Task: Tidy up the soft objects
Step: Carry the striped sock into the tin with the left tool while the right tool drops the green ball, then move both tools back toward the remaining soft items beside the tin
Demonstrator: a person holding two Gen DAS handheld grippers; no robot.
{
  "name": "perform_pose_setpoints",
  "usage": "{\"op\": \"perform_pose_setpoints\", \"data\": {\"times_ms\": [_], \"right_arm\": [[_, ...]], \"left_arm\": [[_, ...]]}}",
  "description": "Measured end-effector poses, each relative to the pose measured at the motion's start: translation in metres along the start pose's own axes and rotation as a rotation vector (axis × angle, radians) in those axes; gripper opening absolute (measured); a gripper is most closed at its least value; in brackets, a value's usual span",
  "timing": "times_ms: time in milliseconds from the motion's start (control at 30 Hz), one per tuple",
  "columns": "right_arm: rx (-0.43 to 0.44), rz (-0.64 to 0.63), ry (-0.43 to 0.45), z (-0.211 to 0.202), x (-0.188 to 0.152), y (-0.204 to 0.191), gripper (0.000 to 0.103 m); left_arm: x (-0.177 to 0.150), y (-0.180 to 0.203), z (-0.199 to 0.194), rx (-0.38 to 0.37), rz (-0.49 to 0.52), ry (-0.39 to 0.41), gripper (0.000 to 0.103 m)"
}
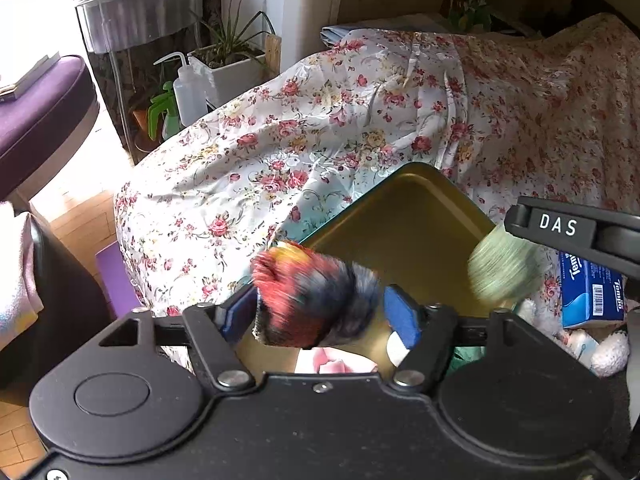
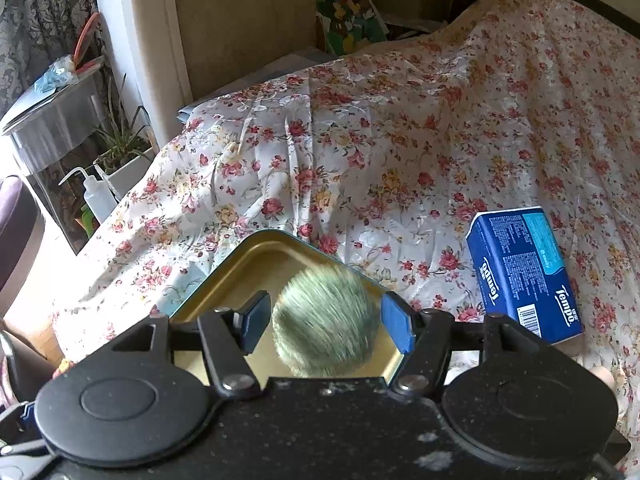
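A gold-lined tin tray lies on the floral bedspread. A fluffy red, orange and dark blue pompom, blurred, sits between the blue pads of my left gripper over the tray's near edge. The jaws stand apart, with a sliver of gap at the right pad. In the right wrist view a pale green pompom, also blurred, is over the tray between the pads of my right gripper, with a gap on each side. That green pompom and a right finger also show in the left wrist view.
A blue Tempo tissue pack lies on the bedspread right of the tray. White fluffy items lie near it, and something pink lies under my left gripper. Left of the bed stand a potted plant, a squeeze bottle and a purple stool.
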State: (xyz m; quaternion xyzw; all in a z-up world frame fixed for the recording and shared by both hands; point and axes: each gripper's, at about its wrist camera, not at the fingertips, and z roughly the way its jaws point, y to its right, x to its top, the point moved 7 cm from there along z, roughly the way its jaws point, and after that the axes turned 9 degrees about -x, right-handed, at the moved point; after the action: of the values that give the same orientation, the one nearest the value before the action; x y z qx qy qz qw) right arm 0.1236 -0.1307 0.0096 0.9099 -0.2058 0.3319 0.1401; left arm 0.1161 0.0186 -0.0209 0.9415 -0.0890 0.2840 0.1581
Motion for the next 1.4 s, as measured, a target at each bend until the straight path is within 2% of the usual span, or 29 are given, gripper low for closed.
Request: {"op": "perform_pose_setpoints", "data": {"times_ms": [100, 667, 1167, 1300, 1400], "right_arm": [[0.004, -0.002, 0.004, 0.001, 0.0, 0.0, 0.065], [-0.015, -0.008, 0.001, -0.006, -0.008, 0.001, 0.065], [-0.025, -0.002, -0.001, -0.012, -0.014, 0.005, 0.065], [-0.028, 0.007, -0.002, -0.015, -0.021, 0.01, 0.065], [-0.032, 0.012, -0.004, -0.018, -0.025, 0.015, 0.065]], "left_arm": [[0.002, 0.0, -0.002, 0.013, 0.015, 0.013, 0.069], [0.001, -0.004, -0.003, -0.001, 0.003, 0.004, 0.072], [0.001, -0.002, -0.009, 0.014, 0.039, 0.026, 0.072], [0.0, 0.0, -0.011, 0.015, 0.051, 0.033, 0.077], [0.0, 0.003, -0.013, 0.007, 0.057, 0.038, 0.077]]}}
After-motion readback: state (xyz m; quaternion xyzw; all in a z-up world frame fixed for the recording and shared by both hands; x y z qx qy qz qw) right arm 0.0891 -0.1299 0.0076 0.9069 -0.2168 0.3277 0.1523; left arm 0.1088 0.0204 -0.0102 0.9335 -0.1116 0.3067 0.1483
